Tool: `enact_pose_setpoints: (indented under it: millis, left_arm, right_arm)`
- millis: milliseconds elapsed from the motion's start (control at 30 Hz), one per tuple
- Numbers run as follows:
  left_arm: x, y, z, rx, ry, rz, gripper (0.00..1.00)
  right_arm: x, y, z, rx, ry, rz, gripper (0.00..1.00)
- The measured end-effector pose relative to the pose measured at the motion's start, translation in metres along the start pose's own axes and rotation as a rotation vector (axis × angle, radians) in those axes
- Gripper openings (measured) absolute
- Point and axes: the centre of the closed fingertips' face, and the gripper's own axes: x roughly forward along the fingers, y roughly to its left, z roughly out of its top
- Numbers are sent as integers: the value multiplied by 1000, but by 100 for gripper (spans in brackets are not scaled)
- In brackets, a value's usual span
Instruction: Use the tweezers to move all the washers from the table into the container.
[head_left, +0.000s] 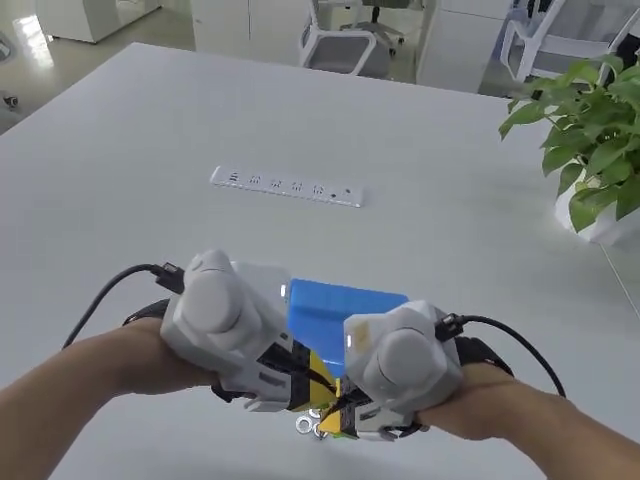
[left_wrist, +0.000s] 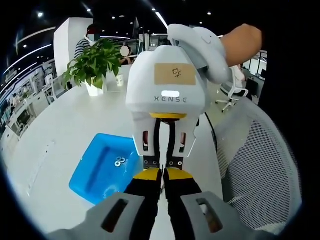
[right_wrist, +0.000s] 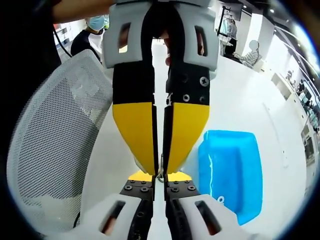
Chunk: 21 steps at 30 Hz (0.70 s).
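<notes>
- Facing tip to tip: left gripper (left_wrist: 163, 172) and right gripper (right_wrist: 160, 179), each with jaws narrowed to a slit; I cannot confirm tweezers between them.
- Loose washers (head_left: 311, 425) on the table (head_left: 150, 130), beneath the tips, at 6 o'clock of the blue container (head_left: 345, 305).
- Risk, in my judgement: crowded tips knock together, scattering washers or dropping anything pinched.

The grey table (head_left: 450, 180) bears a power strip (head_left: 287, 187), blue container (head_left: 350, 300), washers (head_left: 306, 425) and potted plant (head_left: 590, 130).
</notes>
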Motion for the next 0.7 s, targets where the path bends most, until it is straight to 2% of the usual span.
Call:
enact_pose_setpoints:
  millis: [167, 367, 533, 700]
  left_arm:
    - [-5, 1, 6, 8, -14, 0, 11]
    - [-13, 1, 9, -5, -30, 6, 21]
    - [-22, 5, 7, -22, -33, 37, 29]
    - [-34, 11, 6, -55, -58, 76, 40]
  right_arm:
    - [-7, -3, 7, -5, -10, -11, 7]
    - [-19, -9, 16, -23, -15, -25, 7]
    - [-29, -14, 24, -24, -19, -37, 7]
    - [-37, -22, 30, -31, -27, -52, 7]
